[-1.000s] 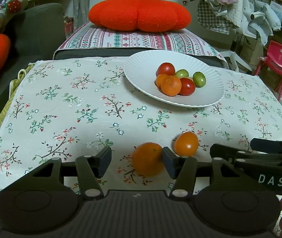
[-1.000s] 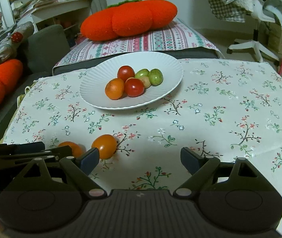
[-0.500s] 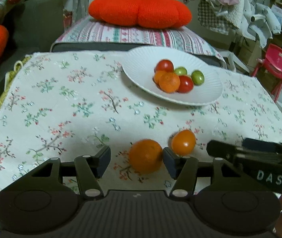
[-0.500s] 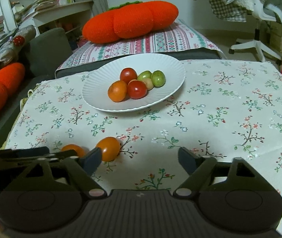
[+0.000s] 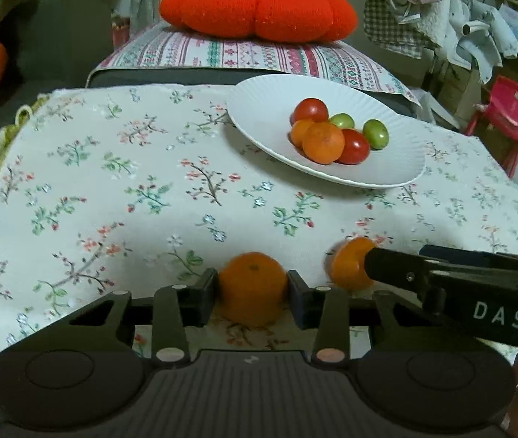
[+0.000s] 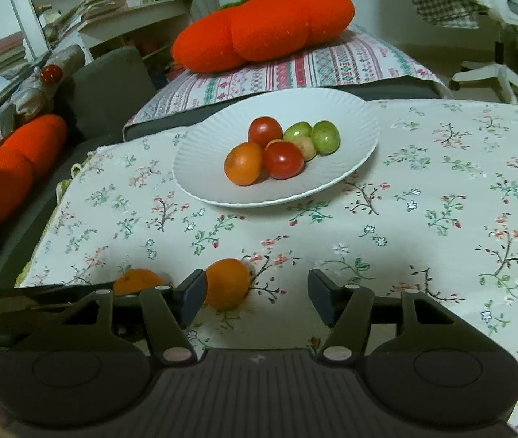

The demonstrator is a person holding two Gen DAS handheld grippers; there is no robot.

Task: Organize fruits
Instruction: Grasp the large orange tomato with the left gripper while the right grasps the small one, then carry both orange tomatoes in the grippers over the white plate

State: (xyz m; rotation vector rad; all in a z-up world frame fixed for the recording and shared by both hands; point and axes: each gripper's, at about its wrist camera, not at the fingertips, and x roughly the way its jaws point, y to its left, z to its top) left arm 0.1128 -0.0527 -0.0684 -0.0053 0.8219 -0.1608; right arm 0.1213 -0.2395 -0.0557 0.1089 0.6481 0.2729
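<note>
A white plate (image 5: 259, 109) at the back of the floral cloth holds several red, orange and green fruits; it also shows in the right wrist view (image 6: 350, 124). My left gripper (image 5: 252, 292) is shut on a mandarin (image 5: 252, 284) resting on the cloth. An orange tomato (image 5: 348, 268) lies just right of it, touching the right gripper's finger (image 5: 397, 268). In the right wrist view my right gripper (image 6: 255, 297) is open, with the orange tomato (image 6: 227, 283) against its left finger, and the mandarin (image 6: 136, 281) peeks out at the left.
A big orange pumpkin cushion (image 5: 259, 11) lies on a striped cushion behind the table. A dark sofa with another orange cushion (image 6: 22, 160) is at the left. A red child's chair (image 5: 507, 113) and hanging clothes stand at the right.
My left gripper has moved forward and closed its fingers onto the mandarin. My right gripper has moved in so the orange tomato lies against its left finger.
</note>
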